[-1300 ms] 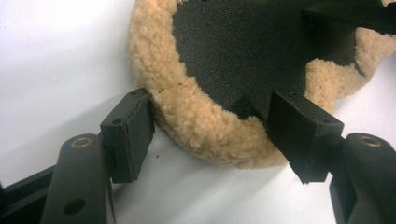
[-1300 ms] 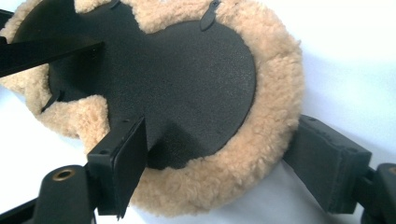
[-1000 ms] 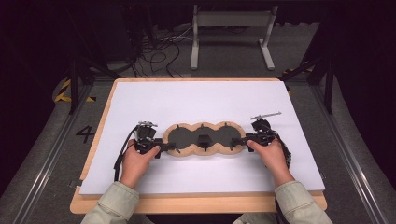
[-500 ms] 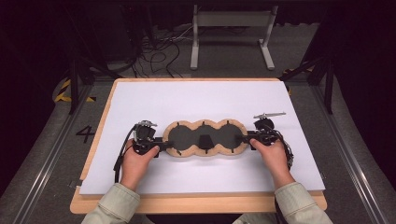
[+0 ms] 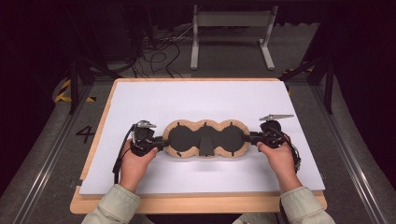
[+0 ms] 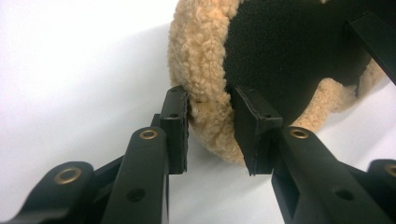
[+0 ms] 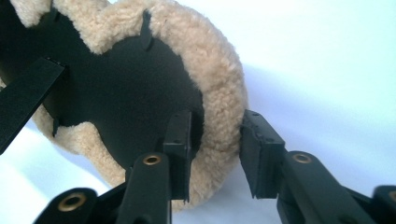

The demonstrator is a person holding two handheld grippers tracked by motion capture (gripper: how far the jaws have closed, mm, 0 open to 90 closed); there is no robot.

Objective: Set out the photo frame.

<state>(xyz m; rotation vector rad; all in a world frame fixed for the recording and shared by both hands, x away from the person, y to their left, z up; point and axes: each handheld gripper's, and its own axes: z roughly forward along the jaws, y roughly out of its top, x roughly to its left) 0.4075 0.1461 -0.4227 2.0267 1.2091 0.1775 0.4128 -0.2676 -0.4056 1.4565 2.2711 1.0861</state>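
A long three-lobed pad with a tan fleece rim and a black inner face [image 5: 205, 139] lies in the lower middle of the high view, on the white sheet [image 5: 196, 100] that covers the wooden table [image 5: 196, 204]. Its long axis runs from left to right across the picture, so one narrow end points to the left edge and the other one to the right edge. A black strap [image 5: 206, 143] crosses its middle lobe.

The left gripper [image 5: 161, 143] meets the left end of the pad, and the right gripper [image 5: 247, 137] meets the right end. The left gripper view shows the two black jaws on both sides of the fleece rim [image 6: 205, 79]: one pad on the outer fleece, the other on the black inner face. The jaws have just been closing, they stand partly closed and press on the rim. In the right gripper view it is the same at the other end: the fleece rim [image 7: 219, 84] sits between the jaws, which have also just been closing and hold it.

Both hands [image 5: 134, 163] are in the lower part of the high view, with light sleeves [image 5: 114, 207] at the bottom edge.
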